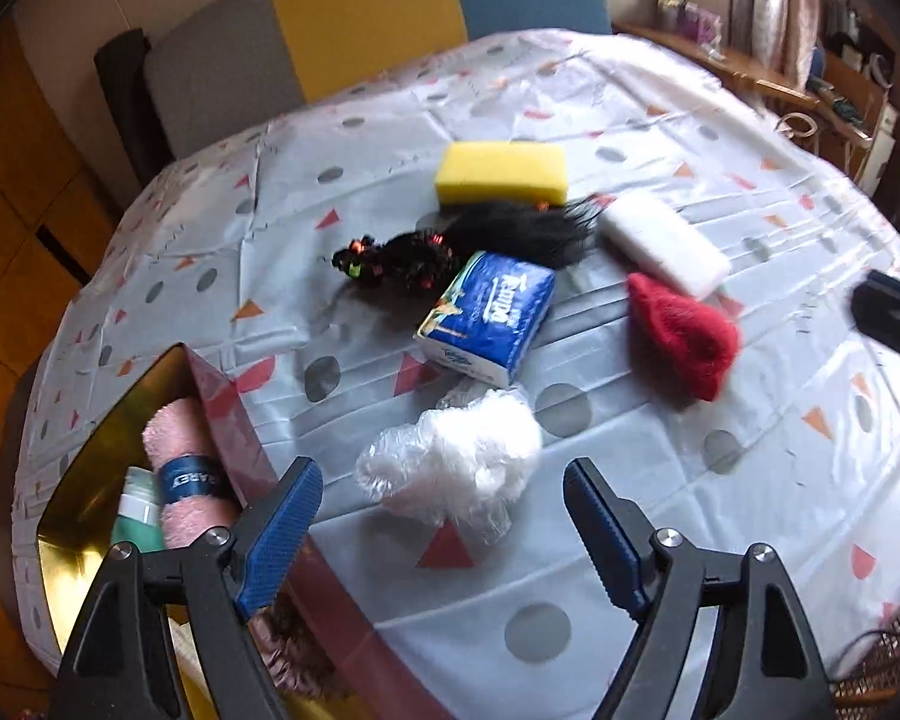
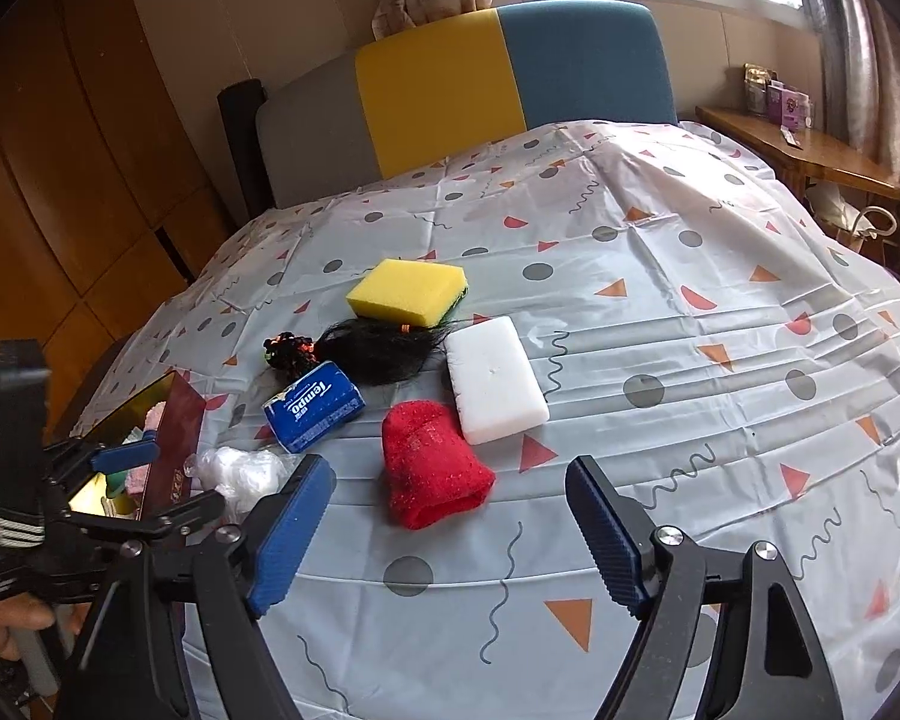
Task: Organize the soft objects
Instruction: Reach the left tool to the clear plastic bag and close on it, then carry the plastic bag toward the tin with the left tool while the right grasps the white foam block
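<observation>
Table centre: sponge (image 2: 407, 290) set farthest back; wig (image 2: 378, 347) just before it, touching.
Left of wig: hair ties (image 2: 287, 351).
Before hair ties: tissue pack (image 2: 313, 407).
Right of wig: foam block (image 2: 497, 379).
Before foam block: knitted hat (image 2: 431, 463), touching it.
Near left: crumpled plastic bag (image 1: 450, 459), beside box (image 1: 90, 420).
In box: rolled towel (image 1: 187, 473), bottle (image 1: 138, 516) to its left.

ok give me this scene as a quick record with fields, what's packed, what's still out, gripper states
surface: patterned tablecloth
box: gold-lined box, left edge
in box: rolled pink towel, green bottle
still out: yellow sponge, white foam block, red knit hat, Tempo tissue pack, black wig, crumpled clear plastic
left gripper: open, empty
right gripper: open, empty
</observation>
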Action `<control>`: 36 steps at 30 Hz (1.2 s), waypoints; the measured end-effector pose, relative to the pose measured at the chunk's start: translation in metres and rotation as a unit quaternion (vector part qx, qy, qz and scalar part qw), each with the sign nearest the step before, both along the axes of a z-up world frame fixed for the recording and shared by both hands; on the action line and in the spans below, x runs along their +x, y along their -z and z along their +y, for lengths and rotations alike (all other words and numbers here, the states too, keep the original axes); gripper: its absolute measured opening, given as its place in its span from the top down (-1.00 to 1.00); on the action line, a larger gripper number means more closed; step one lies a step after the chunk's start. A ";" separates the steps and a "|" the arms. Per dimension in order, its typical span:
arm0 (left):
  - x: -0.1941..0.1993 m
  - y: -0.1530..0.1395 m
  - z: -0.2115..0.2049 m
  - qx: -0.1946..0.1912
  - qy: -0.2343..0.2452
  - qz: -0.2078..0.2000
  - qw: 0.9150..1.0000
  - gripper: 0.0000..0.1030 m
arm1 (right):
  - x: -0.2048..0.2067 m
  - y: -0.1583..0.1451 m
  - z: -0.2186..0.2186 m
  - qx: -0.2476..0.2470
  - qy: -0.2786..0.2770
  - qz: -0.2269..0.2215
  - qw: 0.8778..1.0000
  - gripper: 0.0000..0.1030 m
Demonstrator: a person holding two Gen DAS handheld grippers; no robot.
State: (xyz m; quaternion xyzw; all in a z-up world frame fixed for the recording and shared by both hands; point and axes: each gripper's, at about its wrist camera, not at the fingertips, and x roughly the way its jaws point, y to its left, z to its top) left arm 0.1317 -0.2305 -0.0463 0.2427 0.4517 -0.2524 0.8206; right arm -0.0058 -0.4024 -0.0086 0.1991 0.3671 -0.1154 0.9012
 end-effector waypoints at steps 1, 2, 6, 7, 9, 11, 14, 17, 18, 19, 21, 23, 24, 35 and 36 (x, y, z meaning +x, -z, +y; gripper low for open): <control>0.005 0.006 -0.004 0.002 -0.005 0.005 1.000 -0.63 | 0.000 0.000 -0.002 0.002 0.002 -0.001 1.000 -0.57; 0.011 0.012 -0.007 0.005 -0.009 0.013 1.000 -0.63 | -0.001 0.000 -0.004 0.005 0.004 -0.002 1.000 -0.57; 0.024 0.033 -0.011 0.003 -0.023 0.054 0.998 -0.29 | -0.001 0.000 -0.008 0.011 0.010 -0.003 1.000 -0.58; 0.023 0.032 -0.011 -0.002 -0.022 0.050 0.999 -0.24 | -0.001 0.001 -0.009 0.010 0.012 -0.003 1.000 -0.58; 0.020 0.029 -0.008 -0.017 -0.021 0.051 0.998 0.08 | -0.002 0.002 -0.012 0.009 0.016 -0.002 1.000 -0.58; 0.015 0.024 0.000 -0.036 -0.026 0.048 0.998 0.14 | -0.003 0.004 -0.016 0.018 0.021 -0.001 1.000 -0.58; 0.000 0.013 0.016 -0.059 -0.027 0.037 0.997 0.17 | -0.003 0.010 -0.023 0.032 0.031 0.006 0.999 -0.58; -0.015 0.002 0.027 -0.073 -0.018 0.023 0.997 0.23 | -0.001 0.020 -0.025 0.039 0.036 0.022 0.998 -0.58; -0.020 -0.003 0.031 -0.082 -0.016 0.021 0.996 0.24 | 0.000 0.023 -0.024 0.039 0.035 0.027 0.998 -0.58; -0.026 -0.009 0.035 -0.093 -0.014 0.020 0.995 0.25 | 0.001 0.026 -0.023 0.038 0.035 0.032 0.998 -0.58; -0.034 -0.020 0.044 -0.109 -0.009 0.010 0.994 0.26 | 0.002 0.030 -0.021 0.032 0.032 0.039 0.998 -0.58; -0.045 -0.031 0.053 -0.125 -0.004 0.003 0.992 0.27 | 0.004 0.035 -0.020 0.029 0.030 0.048 0.998 -0.58; -0.048 -0.035 0.056 -0.132 -0.003 0.002 0.991 0.28 | 0.005 0.038 -0.019 0.028 0.030 0.052 0.998 -0.57; -0.074 -0.069 0.114 -0.193 -0.024 -0.016 0.981 0.28 | 0.031 0.042 -0.021 0.004 0.027 0.079 0.997 -0.49; -0.075 -0.071 0.121 -0.198 -0.029 -0.018 0.980 0.28 | 0.040 0.041 -0.024 -0.003 0.025 0.082 0.996 -0.49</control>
